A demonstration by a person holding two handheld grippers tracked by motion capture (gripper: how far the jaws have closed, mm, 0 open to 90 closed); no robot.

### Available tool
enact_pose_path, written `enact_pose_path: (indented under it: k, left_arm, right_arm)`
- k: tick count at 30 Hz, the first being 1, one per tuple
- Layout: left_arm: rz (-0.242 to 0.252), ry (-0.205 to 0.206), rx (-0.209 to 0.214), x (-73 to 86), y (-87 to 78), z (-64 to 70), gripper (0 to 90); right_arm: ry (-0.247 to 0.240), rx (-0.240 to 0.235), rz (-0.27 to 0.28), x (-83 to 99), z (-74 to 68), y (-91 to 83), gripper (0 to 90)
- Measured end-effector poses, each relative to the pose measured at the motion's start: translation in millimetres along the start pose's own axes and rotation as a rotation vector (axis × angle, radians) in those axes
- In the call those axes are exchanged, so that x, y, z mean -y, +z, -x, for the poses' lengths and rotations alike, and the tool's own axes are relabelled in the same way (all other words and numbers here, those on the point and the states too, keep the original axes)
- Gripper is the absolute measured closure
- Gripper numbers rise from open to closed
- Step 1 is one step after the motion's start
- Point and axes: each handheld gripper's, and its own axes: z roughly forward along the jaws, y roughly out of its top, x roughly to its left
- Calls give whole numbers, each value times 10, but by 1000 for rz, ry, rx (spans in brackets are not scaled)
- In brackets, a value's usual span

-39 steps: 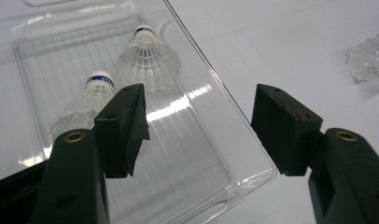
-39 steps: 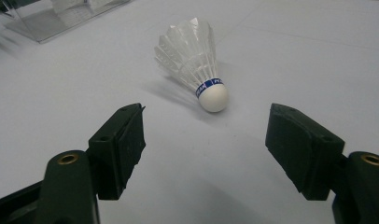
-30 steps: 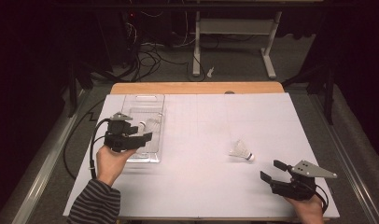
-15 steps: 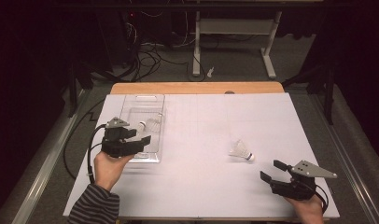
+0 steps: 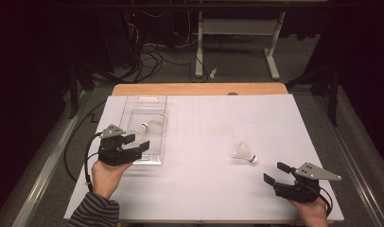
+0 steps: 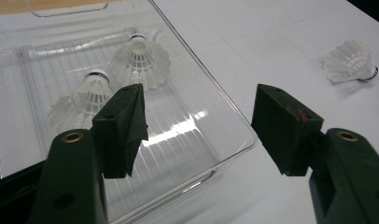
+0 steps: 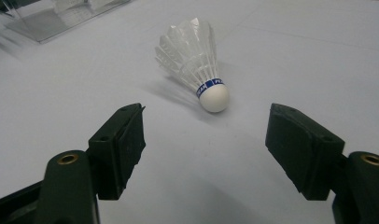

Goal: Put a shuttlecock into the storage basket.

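We hold the right tool (image 5: 271, 173) open just short of the shuttlecock (image 5: 243, 152), which lies on its side on the bench well right of the tray (image 5: 142, 101), cork toward us, while the left tool (image 5: 135, 144) gapes empty over that tray.

Dark room, grey floor (image 5: 237, 66), tangled cables (image 5: 147, 52), white desk frame (image 5: 237, 28) behind.

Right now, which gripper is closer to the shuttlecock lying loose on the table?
Right. The right gripper sits open just short of the loose shuttlecock, facing it. The left gripper is across the table, over the clear tray.
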Motion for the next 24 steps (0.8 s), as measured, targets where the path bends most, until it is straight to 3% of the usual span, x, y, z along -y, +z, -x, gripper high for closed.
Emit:
enact_pose_path:
  k: [24]
  left_arm:
    - [68, 9, 2, 215, -81, 48, 356]
  right_arm:
    - [-1, -1, 0, 0, -1, 3, 289]
